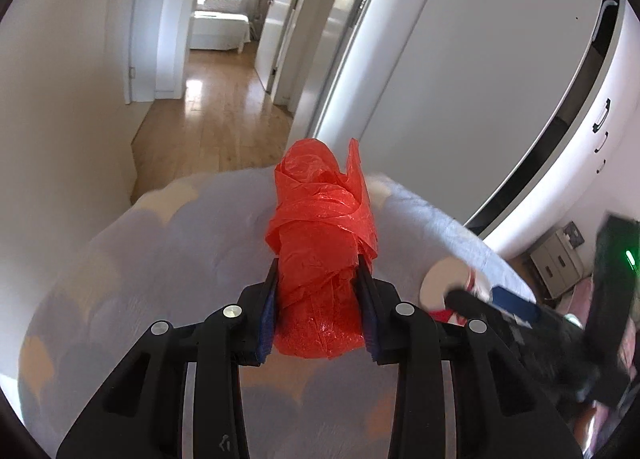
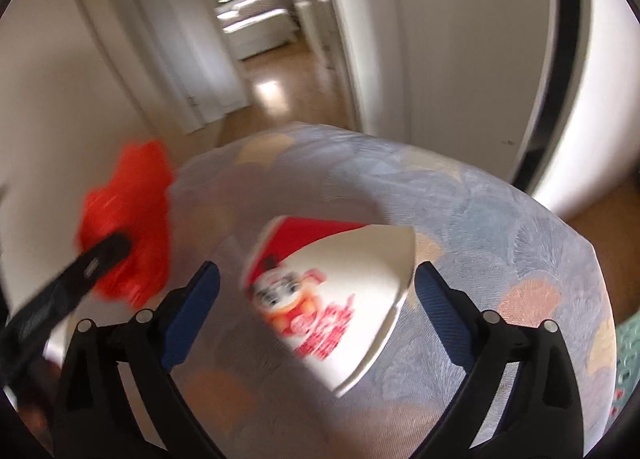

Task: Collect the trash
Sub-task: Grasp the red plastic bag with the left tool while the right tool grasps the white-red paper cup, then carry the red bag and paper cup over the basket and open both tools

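Left tongs [image 1: 320, 271] clamped on red bag [image 1: 320, 243]; right tongs [image 2: 316, 283] apart around paper cup [image 2: 332, 291] on bed [image 2: 480, 219].

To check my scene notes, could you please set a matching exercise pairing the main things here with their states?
Things:
1. red bag
2. paper cup
3. left gripper
4. right gripper

States:
A. open, around the cup
B. lying on its side on the cloth
C. shut on the bag
D. bundled, pinched between pads

Pairs: 1-D, 2-B, 3-C, 4-A
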